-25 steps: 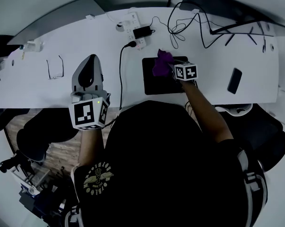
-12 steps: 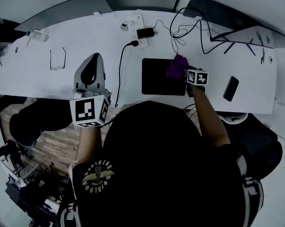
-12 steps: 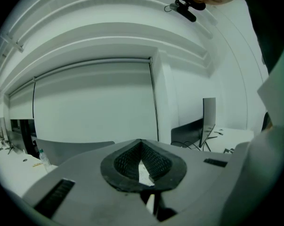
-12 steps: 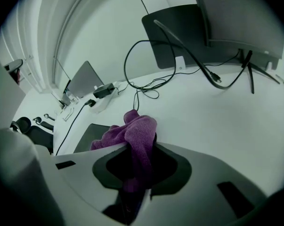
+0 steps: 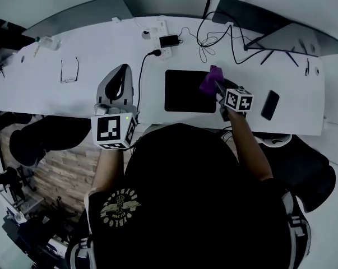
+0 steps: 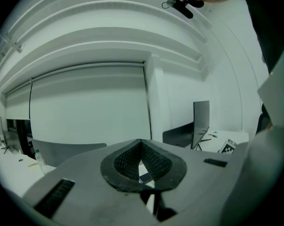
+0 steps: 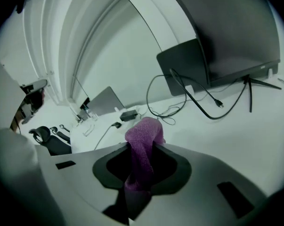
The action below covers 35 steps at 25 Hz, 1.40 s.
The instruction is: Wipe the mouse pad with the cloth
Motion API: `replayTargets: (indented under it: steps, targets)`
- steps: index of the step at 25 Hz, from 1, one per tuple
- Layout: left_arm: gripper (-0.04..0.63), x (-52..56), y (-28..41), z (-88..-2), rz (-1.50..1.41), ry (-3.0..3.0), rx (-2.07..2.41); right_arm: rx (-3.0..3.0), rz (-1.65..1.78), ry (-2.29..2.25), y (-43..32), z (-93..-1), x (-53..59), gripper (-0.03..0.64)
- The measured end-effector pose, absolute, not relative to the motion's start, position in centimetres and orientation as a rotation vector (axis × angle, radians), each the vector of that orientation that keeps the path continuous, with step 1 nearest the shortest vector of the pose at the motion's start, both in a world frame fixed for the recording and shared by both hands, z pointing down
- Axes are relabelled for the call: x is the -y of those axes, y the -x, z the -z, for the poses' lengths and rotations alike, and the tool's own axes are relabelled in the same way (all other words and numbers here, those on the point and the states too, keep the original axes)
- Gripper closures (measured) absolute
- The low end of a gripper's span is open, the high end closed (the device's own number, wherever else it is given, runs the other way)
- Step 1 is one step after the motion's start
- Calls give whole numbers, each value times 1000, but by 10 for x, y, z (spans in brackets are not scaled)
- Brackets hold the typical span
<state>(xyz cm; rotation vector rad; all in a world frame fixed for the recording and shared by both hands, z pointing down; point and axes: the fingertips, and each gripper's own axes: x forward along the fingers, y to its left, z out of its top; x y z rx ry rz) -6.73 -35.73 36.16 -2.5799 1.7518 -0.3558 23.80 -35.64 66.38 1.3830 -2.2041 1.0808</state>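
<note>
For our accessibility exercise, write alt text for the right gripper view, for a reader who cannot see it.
The right gripper has its jaws shut on a purple cloth that sticks up between them. Beyond lies a white desk with black cables, a power adapter and a dark monitor.

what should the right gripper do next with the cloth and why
Probably sweep left across the mouse pad. The right gripper has the purple cloth clamped at the pad's upper right corner, and most of the pad lies to its left.
</note>
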Motion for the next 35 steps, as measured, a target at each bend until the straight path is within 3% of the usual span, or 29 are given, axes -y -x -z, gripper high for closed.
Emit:
replayTargets:
  steps: [10,22,35]
  targets:
    - [594,328,72,-363,344,2570,-1777,2501,-1168,-1030,-142,-588,329,531]
    - [594,276,135,-371,451,2445,-1938,2334,-1472,-692,-29,-692,279,531]
    - [594,285,126,-379,479,2508,-1843,2088,-1446,-1021,-107,-755,271,531]
